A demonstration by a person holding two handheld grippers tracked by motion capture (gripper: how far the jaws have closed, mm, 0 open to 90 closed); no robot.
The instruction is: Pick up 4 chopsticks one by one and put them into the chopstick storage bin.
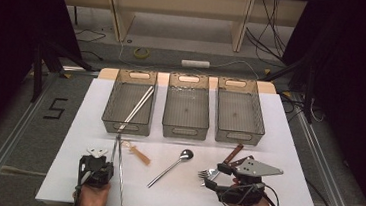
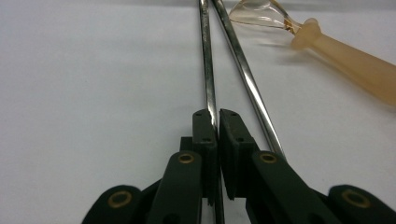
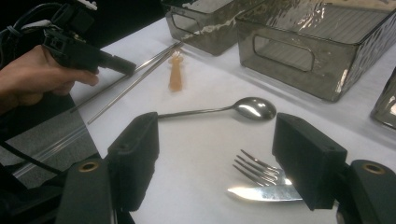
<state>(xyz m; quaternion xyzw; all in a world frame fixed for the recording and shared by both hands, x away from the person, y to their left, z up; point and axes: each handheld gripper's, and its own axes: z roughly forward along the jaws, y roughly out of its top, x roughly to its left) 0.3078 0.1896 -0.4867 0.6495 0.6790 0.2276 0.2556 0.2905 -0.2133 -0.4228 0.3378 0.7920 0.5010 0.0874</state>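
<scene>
A: We note the left gripper (image 2: 215,122) clamped on one metal chopstick (image 2: 207,70); its mate (image 2: 247,77) lies just beside, both flat on the white table (image 1: 67,143), near the left bin (image 1: 129,103).

B: So we judge the pick-up is in hand. Next we'd lift cleanly and carry to that bin, where another pair (image 1: 138,106) rests.

A: Right gripper (image 3: 215,163) hovers with jaws wide over the fork (image 3: 259,172). Spoon (image 1: 171,166) lies mid-table. Dark curtains and cables surround us.

Bright white table (image 1: 288,142), dark surroundings, glare on steel spoon (image 3: 254,108), soft blurry close-ups
</scene>
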